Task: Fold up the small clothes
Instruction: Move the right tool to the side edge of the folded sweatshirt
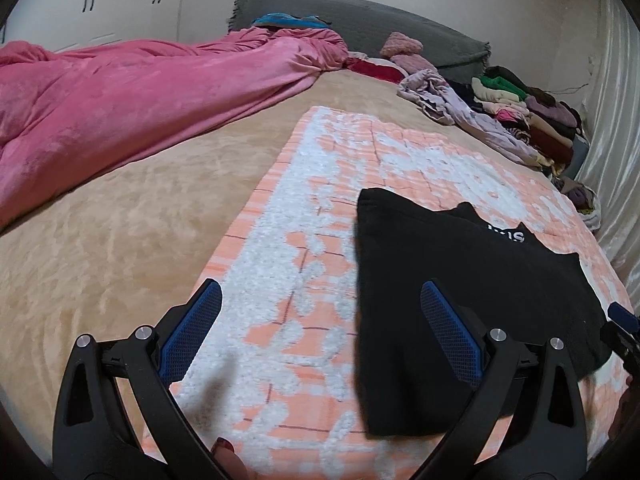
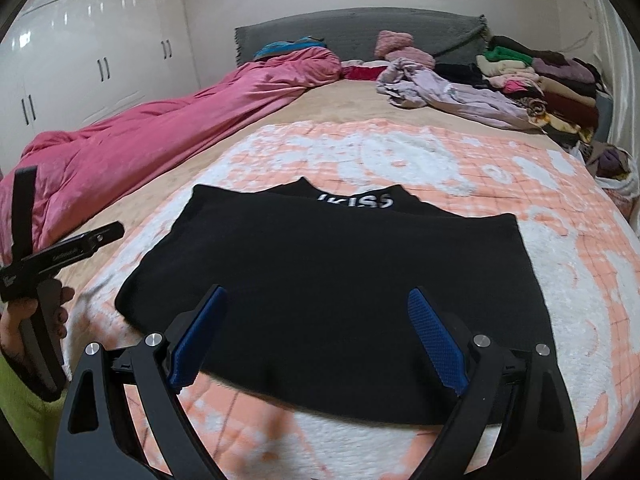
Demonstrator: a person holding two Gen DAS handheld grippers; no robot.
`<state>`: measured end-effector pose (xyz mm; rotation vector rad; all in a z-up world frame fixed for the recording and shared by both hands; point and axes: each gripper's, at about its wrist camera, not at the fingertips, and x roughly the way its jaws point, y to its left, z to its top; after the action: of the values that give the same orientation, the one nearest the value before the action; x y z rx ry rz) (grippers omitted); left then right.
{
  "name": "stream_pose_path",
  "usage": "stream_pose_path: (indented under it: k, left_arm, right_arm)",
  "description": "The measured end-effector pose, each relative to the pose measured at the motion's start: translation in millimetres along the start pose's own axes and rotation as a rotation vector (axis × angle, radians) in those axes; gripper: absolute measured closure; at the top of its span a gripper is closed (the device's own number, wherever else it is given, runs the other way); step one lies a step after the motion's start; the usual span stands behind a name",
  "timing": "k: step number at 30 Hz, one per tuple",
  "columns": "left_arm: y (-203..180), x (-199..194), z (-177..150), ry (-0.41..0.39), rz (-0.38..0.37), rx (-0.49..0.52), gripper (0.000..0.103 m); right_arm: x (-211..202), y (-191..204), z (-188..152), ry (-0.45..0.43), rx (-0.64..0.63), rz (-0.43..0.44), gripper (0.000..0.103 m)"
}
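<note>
A: Nearest first. What sits at my right gripper [image 2: 316, 332]?

B: Its jaws stand wide, holding nothing. The black garment [image 2: 340, 272] lies flat directly ahead of it and under it, the near hem just below the blue pads [image 2: 436, 332]. The long axis runs left to right across the gripper's line, the white lettering [image 2: 354, 200] at the far edge.

A: And my left gripper [image 1: 320, 336]?

B: Also spread wide and empty. The black garment [image 1: 460, 300] lies ahead and to its right; its right finger overlaps the garment's left edge in view, though I cannot tell whether they touch. The left finger stands over the peach and white blanket [image 1: 280, 240].

A: So which is nearer?

B: I judge the right one centred on the cloth, the left one placed for the left edge.

A: Farther out?

B: Beyond the blanket, a pink duvet [image 2: 160, 136] far left, a lilac garment [image 2: 448, 96] and a stack of folded clothes [image 2: 552, 84] far right. No container shows clearly; a bag-like shape at far right is unclear.
</note>
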<state>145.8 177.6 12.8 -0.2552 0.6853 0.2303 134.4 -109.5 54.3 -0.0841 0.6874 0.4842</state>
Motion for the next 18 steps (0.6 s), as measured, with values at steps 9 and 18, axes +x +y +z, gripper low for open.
stream_pose_path:
  k: [9, 18]
  left_arm:
    - [8, 1, 1, 0.007, 0.007, -0.022, 0.010]
    - [17, 7, 0, 0.026, 0.013, -0.060, 0.010]
  right_arm:
    - [10, 34, -6, 0.026, -0.085, 0.041, 0.012]
    - [26, 66, -13, 0.060, -0.165, 0.084, 0.012]
